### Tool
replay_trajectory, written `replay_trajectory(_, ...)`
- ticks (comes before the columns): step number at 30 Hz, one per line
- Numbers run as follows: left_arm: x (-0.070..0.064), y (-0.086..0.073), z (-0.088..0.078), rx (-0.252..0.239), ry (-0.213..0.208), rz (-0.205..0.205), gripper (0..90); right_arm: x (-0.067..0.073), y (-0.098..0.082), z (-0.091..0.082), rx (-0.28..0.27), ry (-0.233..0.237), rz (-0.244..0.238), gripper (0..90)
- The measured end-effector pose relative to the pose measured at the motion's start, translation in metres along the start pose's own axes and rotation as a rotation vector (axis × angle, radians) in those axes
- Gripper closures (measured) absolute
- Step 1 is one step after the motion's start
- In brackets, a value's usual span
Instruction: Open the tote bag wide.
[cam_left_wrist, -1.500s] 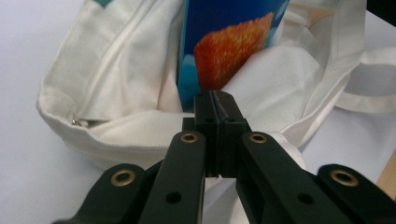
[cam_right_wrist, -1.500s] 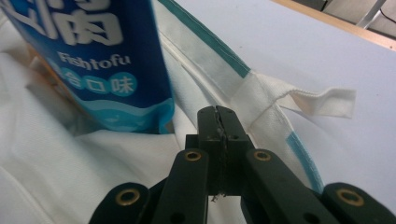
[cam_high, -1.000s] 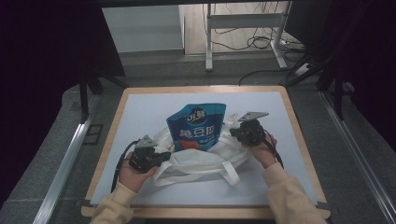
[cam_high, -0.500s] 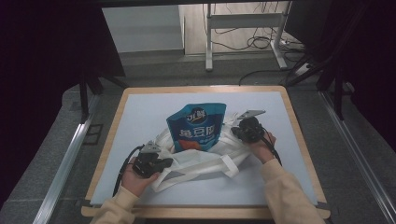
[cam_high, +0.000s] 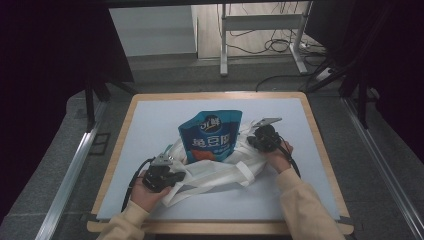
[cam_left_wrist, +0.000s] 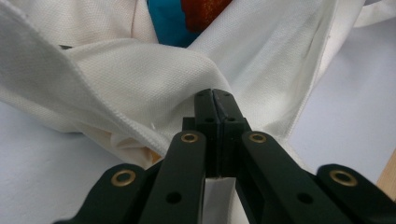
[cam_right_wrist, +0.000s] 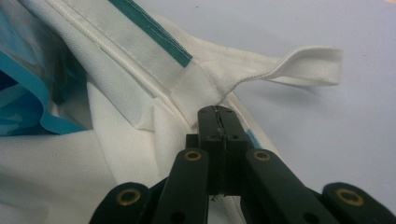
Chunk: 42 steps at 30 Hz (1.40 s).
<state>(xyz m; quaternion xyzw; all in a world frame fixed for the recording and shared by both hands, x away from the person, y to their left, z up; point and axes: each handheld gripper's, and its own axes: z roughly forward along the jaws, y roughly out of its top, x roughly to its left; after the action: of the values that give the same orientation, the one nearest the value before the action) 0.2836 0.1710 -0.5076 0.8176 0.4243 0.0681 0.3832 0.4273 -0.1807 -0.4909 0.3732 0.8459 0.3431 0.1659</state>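
Looking down from the high view: a white cloth bag (cam_high: 220, 167) lies on the pale mat (cam_high: 150, 125) of the table (cam_high: 320, 135), with a blue pouch (cam_high: 212, 137) standing partly inside its mouth, the printed top rising clear of the cloth. The left gripper (cam_high: 172, 176) sits at the bag's near-left edge, the right gripper (cam_high: 255, 140) at its far-right edge — one hand behind each, both sleeves entering from below. A loose handle strap (cam_high: 245, 172) trails on the mat near the bag's front.

Left gripper view: the black jaws are pressed together, pinching a fold of the bag (cam_left_wrist: 140, 84) at its hemmed rim; a patch of the pouch (cam_left_wrist: 177, 18), blue and red, shows just behind the cloth.

Right gripper view: the jaws are likewise closed tight on the bag's rim (cam_right_wrist: 187, 93), just beside a green-edged band (cam_right_wrist: 154, 32). One handle loop (cam_right_wrist: 303, 65) juts sideways over the mat — the pouch's blue edge (cam_right_wrist: 28, 88) lies inside the bag at left.
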Motion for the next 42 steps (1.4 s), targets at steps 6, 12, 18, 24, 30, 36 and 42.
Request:
replay_trajectory(6, 0.001, 0.007, -0.006, -0.041, -0.011, -0.002, 89.6, 0.001, 0.0, -0.008, -0.03, 0.016, 0.01, 88.8)
replay_trajectory(12, 0.0, 0.01, -0.016, -0.102, -0.015, 0.004, 88.1, 0.007, 0.001, -0.029, -0.122, 0.045, 0.009, 88.7)
replay_trajectory(18, 0.003, 0.007, -0.046, -0.243, 0.026, 0.006, 82.7, 0.02, -0.004, -0.061, -0.201, 0.068, -0.014, 84.9)
replay_trajectory(24, 0.017, -0.008, -0.062, -0.302, 0.071, -0.035, 68.0, 0.025, -0.023, -0.096, -0.251, 0.076, -0.024, 69.6)
replay_trajectory(30, 0.033, -0.014, -0.059, -0.29, 0.163, -0.097, 48.3, 0.015, -0.05, -0.112, -0.294, 0.041, 0.013, 49.7)
replay_trajectory(36, 0.043, -0.02, -0.053, -0.259, 0.218, -0.126, 37.1, 0.004, -0.077, -0.117, -0.27, 0.028, 0.037, 44.5)
replay_trajectory(42, 0.054, -0.03, -0.05, -0.234, 0.236, -0.16, 35.5, -0.008, -0.104, -0.117, -0.244, 0.003, 0.075, 42.8)
